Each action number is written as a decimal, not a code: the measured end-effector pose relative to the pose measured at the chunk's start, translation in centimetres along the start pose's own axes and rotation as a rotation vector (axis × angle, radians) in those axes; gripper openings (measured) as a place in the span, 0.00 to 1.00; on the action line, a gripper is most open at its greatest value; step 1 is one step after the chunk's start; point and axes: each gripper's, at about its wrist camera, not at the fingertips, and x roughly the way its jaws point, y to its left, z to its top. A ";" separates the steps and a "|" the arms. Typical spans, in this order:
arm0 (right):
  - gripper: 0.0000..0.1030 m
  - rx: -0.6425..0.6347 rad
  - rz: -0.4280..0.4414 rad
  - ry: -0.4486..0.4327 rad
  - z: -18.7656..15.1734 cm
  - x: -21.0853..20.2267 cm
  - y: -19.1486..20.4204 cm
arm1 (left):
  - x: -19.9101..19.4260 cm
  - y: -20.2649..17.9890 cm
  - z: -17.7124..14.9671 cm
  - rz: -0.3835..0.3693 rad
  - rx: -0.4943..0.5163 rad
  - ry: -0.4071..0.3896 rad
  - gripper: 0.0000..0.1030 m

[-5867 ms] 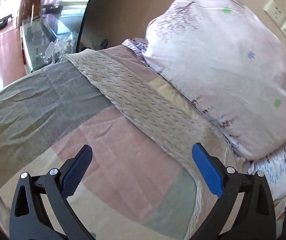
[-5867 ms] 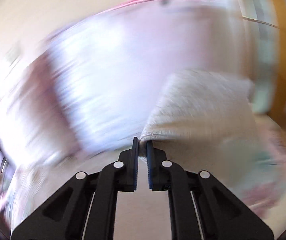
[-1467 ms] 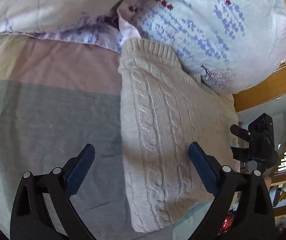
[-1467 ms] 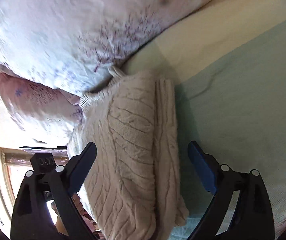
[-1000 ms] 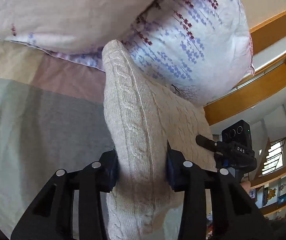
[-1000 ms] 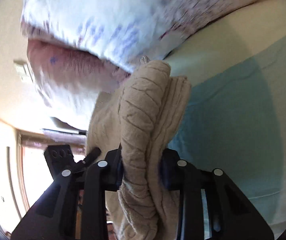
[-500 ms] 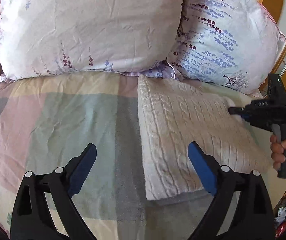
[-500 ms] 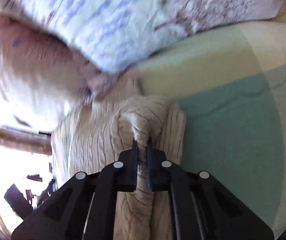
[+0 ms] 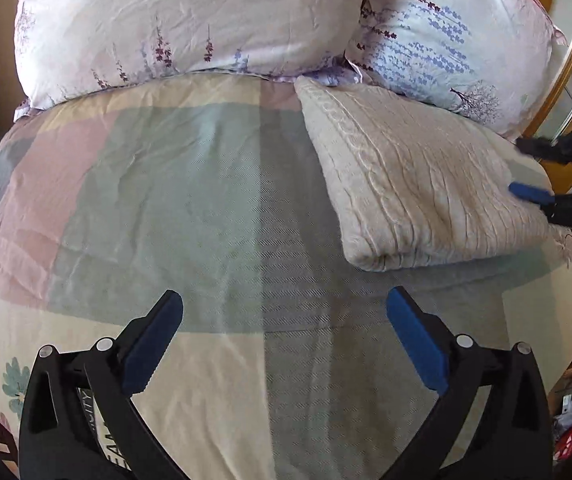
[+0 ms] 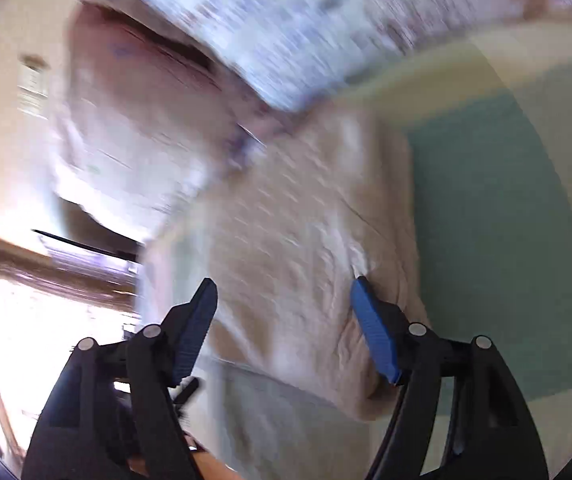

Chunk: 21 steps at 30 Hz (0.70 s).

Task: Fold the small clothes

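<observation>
A cream cable-knit sweater (image 9: 414,184) lies folded on the bed, its far edge against the pillows. My left gripper (image 9: 284,330) is open and empty, held above the bedspread a little in front of the sweater. My right gripper (image 10: 284,312) is open, its jaws spread over the sweater (image 10: 294,240), with the right fingertip (image 10: 362,292) touching the knit. That view is blurred. The right gripper also shows in the left wrist view (image 9: 542,196) at the sweater's right end.
Two floral pillows (image 9: 190,20) (image 9: 454,32) stand along the head of the bed. The pastel patchwork bedspread (image 9: 146,200) covers the bed. A wooden frame (image 9: 558,80) and shelves lie beyond the right bed edge.
My right gripper has let go of the sweater and opened. My left gripper, open since half a second ago, has drawn back from the sweater, which now lies flat.
</observation>
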 end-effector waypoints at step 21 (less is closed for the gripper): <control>0.98 -0.387 -0.595 -0.172 -13.2 3.4 0.4 | 3.0 -3.9 -3.0 0.132 0.071 0.008 0.99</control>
